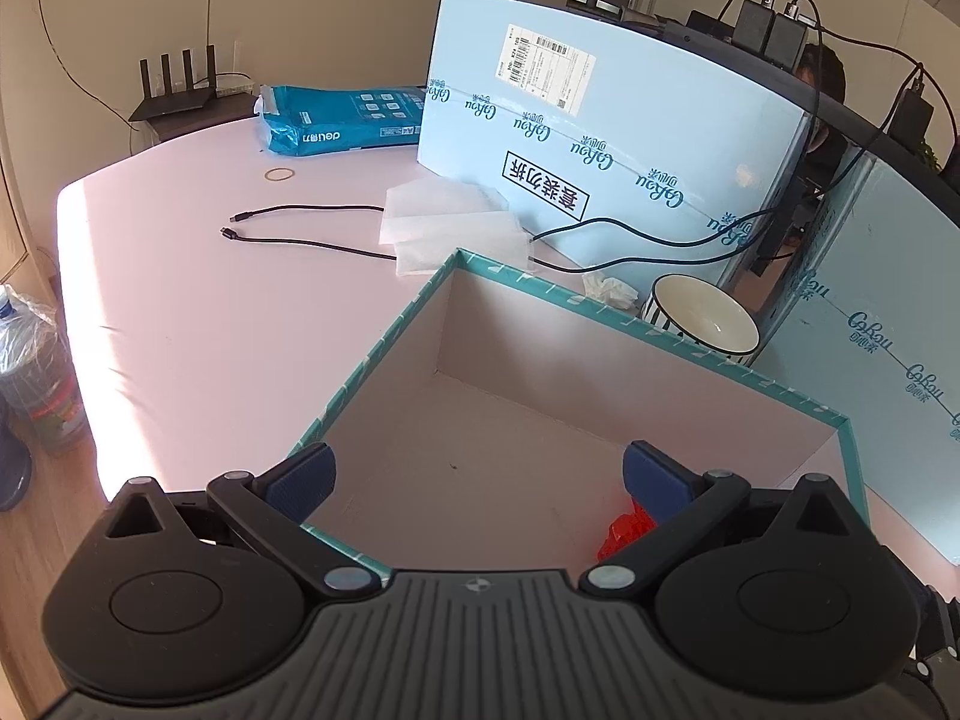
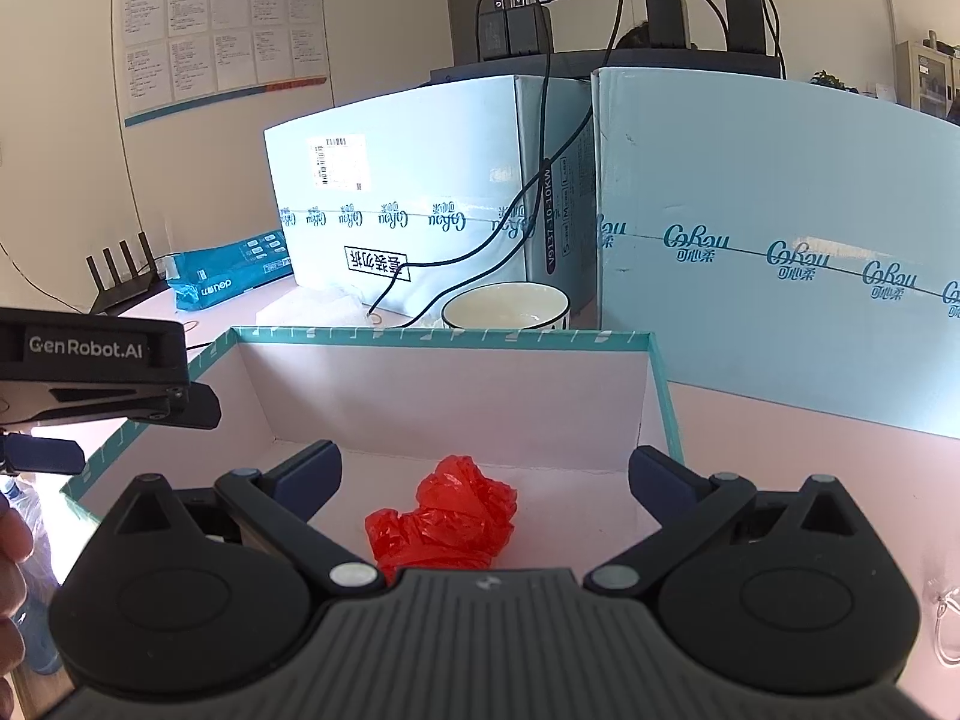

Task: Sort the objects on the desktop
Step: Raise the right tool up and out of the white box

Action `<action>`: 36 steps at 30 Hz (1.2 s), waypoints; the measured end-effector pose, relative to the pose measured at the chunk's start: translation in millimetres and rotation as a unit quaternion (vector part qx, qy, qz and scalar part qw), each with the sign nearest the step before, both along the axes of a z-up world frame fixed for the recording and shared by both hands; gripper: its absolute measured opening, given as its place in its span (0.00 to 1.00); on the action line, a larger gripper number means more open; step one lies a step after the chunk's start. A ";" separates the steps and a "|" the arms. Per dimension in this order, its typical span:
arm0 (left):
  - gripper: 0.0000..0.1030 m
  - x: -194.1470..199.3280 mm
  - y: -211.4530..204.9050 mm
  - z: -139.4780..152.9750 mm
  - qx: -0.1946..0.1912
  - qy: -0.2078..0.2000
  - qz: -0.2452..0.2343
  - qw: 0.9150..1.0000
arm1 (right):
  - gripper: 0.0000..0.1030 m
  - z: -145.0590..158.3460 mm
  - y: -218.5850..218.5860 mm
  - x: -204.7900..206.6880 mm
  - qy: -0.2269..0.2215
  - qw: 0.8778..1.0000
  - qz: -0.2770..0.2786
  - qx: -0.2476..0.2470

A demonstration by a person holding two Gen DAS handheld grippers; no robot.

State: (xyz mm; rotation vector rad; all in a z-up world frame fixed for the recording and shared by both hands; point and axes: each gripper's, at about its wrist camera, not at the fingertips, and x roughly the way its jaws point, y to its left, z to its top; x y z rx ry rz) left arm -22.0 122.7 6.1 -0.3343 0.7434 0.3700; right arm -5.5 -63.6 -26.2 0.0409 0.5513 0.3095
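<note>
**Red bag sits in the box, both tools empty**

From my right tool [image 2: 485,468] I see the crumpled red bag [image 2: 447,516] on the box [image 2: 444,338] floor, its near edge cut off by the tool body. Fingers spread wide, nothing held. My left tool [image 1: 477,474] is spread wide too, over the box's near corner; there the bag [image 1: 624,531] is mostly hidden behind the right finger. Behind the far wall, the bowl [image 2: 505,306] shows only its top. A cable [image 1: 300,227] trails over the surface [image 1: 198,300].
</note>
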 end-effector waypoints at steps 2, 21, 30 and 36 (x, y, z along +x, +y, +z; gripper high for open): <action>0.99 -0.5 -1.8 -0.3 0.000 0.001 -0.002 1.000 | 1.00 0.3 -1.0 -1.5 -0.001 1.000 -0.001 -0.001; 0.99 5.1 -13.3 -0.9 0.001 0.007 -0.003 1.000 | 1.00 3.7 -18.5 -9.7 -0.016 1.000 -0.019 0.000; 0.99 7.1 -21.7 -1.4 0.001 0.009 -0.014 1.000 | 1.00 4.4 -27.7 -12.1 -0.015 0.999 -0.030 0.000; 0.99 8.3 -24.8 -4.0 0.005 0.020 -0.015 1.000 | 1.00 3.8 -34.1 -14.1 -0.013 0.999 -0.038 0.005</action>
